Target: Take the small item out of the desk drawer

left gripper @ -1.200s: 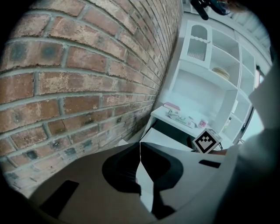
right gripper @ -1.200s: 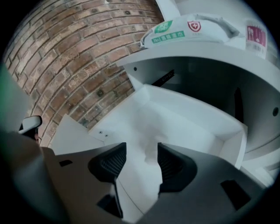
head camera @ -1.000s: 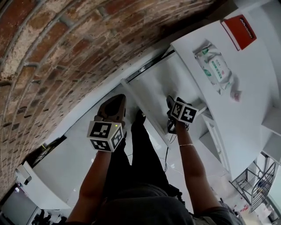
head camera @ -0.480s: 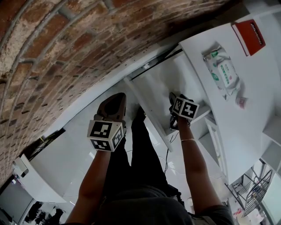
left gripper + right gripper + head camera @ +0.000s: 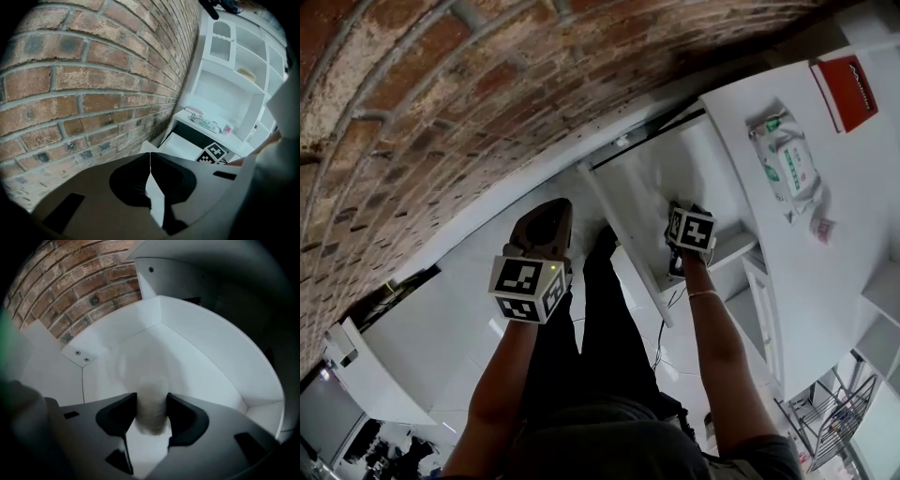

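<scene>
A brick wall (image 5: pixel 412 112) is running along the far left, and beside it the left gripper (image 5: pixel 150 159) is hanging over the white floor (image 5: pixel 459 347) with its jaws pressed together, tip to tip, with only a sliver of floor showing behind them. The person's legs in dark trousers (image 5: pixel 600 347) are standing between the two grippers. Right of them, one desk drawer (image 5: pixel 642 183) is standing pulled open under the desk (image 5: pixel 862 234), and the right gripper (image 5: pixel 152 401) is reaching steeply down into it. Its jaws have just been closing and are pinching the small white item (image 5: pixel 151 416), which is blurred and is filling the gap from pad to pad, low over the drawer's white bottom. The drawer's walls are rising around the gripper, close behind and to its right. On the desktop, further right, three things are lying well apart from the drawer: one wipes pack (image 5: pixel 791 169), one small pink packet (image 5: pixel 822 228) just beside it, and one red box (image 5: pixel 850 89) towards the far edge.
</scene>
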`<state>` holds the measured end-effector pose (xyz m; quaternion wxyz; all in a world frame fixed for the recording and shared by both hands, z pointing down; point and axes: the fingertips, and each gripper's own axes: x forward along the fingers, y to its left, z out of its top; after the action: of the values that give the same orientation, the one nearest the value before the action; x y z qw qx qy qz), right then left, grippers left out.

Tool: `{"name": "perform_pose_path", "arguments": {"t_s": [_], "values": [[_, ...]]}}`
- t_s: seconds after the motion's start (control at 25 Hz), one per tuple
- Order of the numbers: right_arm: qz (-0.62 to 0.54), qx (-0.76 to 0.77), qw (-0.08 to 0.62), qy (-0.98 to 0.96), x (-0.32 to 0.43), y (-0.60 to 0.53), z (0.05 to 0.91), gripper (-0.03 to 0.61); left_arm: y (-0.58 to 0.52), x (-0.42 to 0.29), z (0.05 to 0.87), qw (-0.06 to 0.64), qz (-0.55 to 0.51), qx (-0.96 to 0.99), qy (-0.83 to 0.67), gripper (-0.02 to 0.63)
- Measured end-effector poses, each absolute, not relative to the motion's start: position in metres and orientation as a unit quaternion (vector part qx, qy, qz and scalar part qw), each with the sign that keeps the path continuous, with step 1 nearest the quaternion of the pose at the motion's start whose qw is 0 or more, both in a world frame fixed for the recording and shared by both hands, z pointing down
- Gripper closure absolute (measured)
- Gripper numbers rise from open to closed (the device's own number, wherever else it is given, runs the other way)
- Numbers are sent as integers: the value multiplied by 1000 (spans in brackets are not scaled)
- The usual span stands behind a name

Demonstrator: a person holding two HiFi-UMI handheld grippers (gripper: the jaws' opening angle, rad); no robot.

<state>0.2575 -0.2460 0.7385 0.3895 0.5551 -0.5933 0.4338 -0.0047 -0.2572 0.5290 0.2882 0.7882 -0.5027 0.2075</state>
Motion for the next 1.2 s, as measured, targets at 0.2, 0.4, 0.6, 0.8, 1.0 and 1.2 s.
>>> {"name": "perform_pose_path", "arguments": {"t_s": [0.2,0.4,0.6,0.8,1.0,1.2], "values": [[415,551,407,-598,256,-246,737,383,-254,-10,528,287,205,787,-506,591],[401,554,403,-607,251,-242,728,391,-248,-14,527,290,201,787,-506,591],[399,569,361,-622,245,-244,705,391,-244,-15,525,285,198,792,-502,591],[400,568,334,-637,233,-237,683,391,-239,-14,520,283,191,797,-498,591],[391,573,314,-648,227,-233,655,391,-235,-12,514,273,191,807,-488,591],[368,571,296,-671,217,-232,625,391,-230,-13,507,263,188,815,-482,591]]}}
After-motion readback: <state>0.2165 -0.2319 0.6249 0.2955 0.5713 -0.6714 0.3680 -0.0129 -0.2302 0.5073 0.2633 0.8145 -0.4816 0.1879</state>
